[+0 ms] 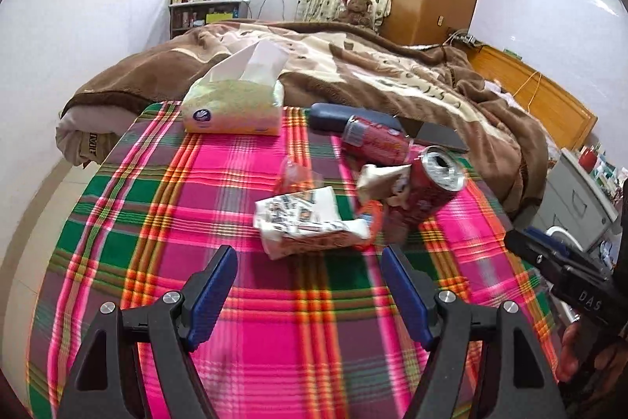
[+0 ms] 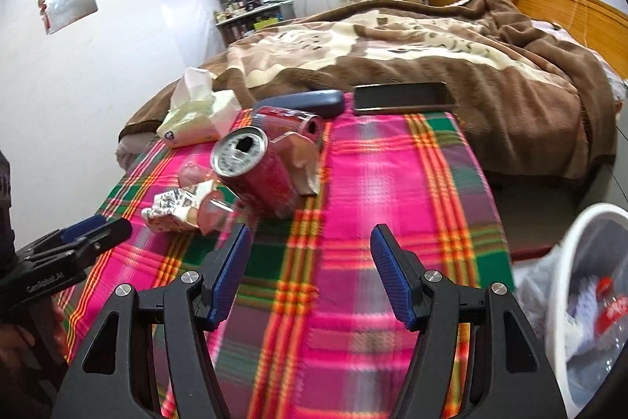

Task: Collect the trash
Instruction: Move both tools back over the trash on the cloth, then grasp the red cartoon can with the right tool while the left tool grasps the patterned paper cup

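Left wrist view: the left gripper (image 1: 308,262) hangs over the plaid cloth (image 1: 196,183) with jaws spread and nothing between them. Just beyond its tips lies the printed wrapper (image 1: 310,222), and beyond that the upright-tilted red can (image 1: 433,183), mouth facing the camera, with brown crumpled paper (image 1: 382,183) touching it. Behind that can a second can (image 1: 373,140) lies on its side, long axis running across the view, base end to the left.

Right wrist view: the right gripper (image 2: 312,246) is also wide open and empty, near the open-mouthed can (image 2: 251,167). The white bin (image 2: 588,301), well right of that can, already holds some rubbish, so collection looks underway; both cans, paper and wrapper remain.
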